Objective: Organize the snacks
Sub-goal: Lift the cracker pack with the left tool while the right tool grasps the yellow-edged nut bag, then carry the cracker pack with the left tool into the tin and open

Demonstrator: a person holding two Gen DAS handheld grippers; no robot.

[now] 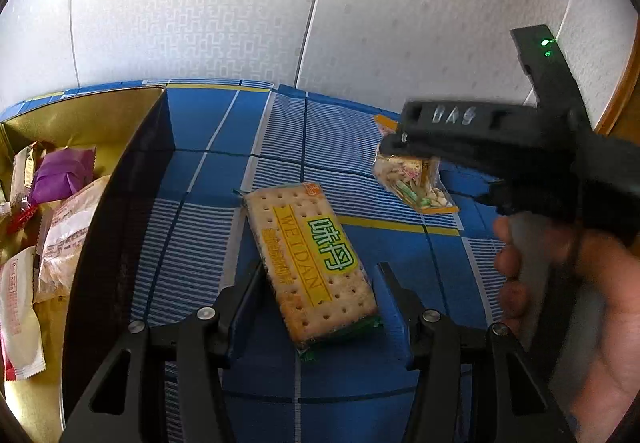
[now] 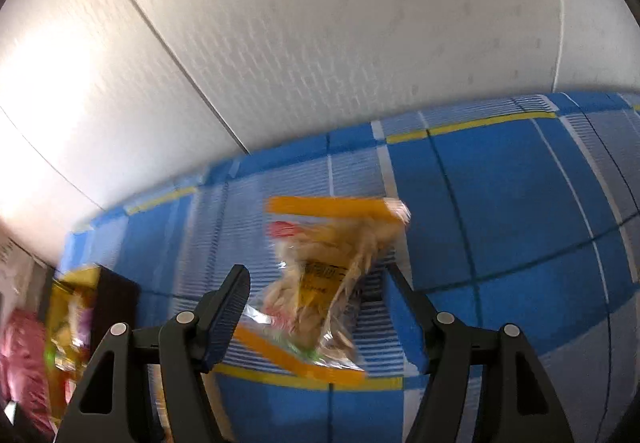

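Note:
A cracker pack [image 1: 312,263] with a yellow and green label lies on the blue checked cloth [image 1: 200,227]. My left gripper [image 1: 320,266] straddles it, a pad against each long side, and the pack rests on the cloth. Farther right lies a clear snack bag [image 1: 416,183] with orange ends. My right gripper [image 1: 394,141] hangs over its far end, held by a person's hand [image 1: 560,283]. The right wrist view is blurred. There the snack bag [image 2: 320,283] sits between the fingers of my right gripper [image 2: 315,269], with a gap at the left finger.
A black-walled box [image 1: 120,203] with a gold lining stands at the left and holds several wrapped snacks [image 1: 60,179]. The box [image 2: 116,295] shows at the lower left of the right wrist view. A patterned white wall [image 1: 320,3] backs the cloth.

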